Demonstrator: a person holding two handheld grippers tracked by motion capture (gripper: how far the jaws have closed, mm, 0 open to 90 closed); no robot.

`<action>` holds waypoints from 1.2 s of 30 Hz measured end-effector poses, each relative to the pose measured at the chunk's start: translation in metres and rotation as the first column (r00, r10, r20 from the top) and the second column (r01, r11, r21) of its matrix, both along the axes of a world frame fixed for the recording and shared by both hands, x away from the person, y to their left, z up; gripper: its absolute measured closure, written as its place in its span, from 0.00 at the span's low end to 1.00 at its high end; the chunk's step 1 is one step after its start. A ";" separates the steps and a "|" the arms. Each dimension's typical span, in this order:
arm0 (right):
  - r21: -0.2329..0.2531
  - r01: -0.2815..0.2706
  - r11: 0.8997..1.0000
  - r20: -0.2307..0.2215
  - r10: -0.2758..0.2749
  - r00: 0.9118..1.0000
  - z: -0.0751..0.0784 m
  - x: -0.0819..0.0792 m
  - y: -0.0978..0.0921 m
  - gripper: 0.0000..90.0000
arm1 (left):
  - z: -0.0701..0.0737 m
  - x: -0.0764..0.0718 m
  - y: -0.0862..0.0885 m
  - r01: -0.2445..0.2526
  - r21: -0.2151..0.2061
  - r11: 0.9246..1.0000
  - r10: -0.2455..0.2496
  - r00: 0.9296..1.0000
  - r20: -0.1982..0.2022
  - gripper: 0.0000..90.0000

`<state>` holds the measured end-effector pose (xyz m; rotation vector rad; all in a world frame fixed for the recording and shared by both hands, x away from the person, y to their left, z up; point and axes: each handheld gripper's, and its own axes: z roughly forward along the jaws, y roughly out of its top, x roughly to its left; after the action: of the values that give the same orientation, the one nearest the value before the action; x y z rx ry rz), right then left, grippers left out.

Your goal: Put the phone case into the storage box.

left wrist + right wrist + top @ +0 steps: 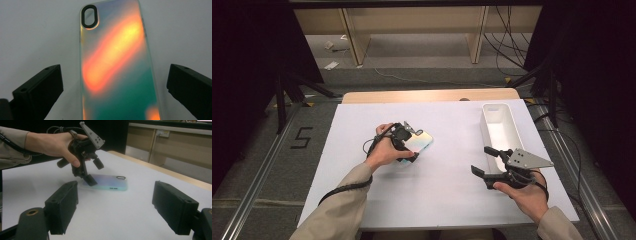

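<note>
While the left claw (408,145) hangs low over the phone case (419,141), its two black jaws are spread wide, one on each long side of the case. In the left gripper view the jaws stand apart from the case (117,67) with white table showing between them and its edges, so they do not pinch it yet. I think the claw is lined up this way so it can close on the narrow sides, which are the easiest part to grab on such a flat thing.

The shiny case lies flat on the white table (437,190), with its camera hole (89,16) at the far end from the claw. The colours on it shift from orange to green.

Farther out, the right claw (484,161) is held a bit above the table, well apart from the case. Its jaws are spread too, and nothing is between them. It looks like it is waiting, out of the way.

Just beside the right claw sits a long white bin (499,129). I see nothing inside it. I guess the case may go there.
</note>
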<state>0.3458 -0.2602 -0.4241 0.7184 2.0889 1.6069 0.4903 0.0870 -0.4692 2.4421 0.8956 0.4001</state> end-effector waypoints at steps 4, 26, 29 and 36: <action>0.003 -0.002 1.000 0.001 0.002 1.000 0.000 0.000 0.000 0.24 | -0.002 0.003 0.000 -0.003 0.008 1.000 0.003 1.000 -0.016 0.00; 0.011 0.030 0.999 0.020 -0.030 0.999 0.004 0.001 -0.008 0.17 | -0.005 0.009 -0.003 -0.005 0.010 1.000 0.006 0.999 -0.049 0.06; 0.010 0.029 1.000 0.021 -0.030 0.999 0.004 0.001 -0.007 0.17 | -0.005 0.009 -0.004 0.009 0.017 1.000 -0.008 0.998 -0.056 0.06; 0.011 0.028 1.000 0.019 -0.029 0.999 0.004 0.001 -0.007 0.18 | -0.005 0.011 -0.006 0.018 0.061 0.998 -0.014 0.997 -0.074 0.08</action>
<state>0.3472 -0.2671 -0.4205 0.7303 2.0492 1.6046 0.5016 0.0809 -0.4740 2.5336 0.9056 0.3394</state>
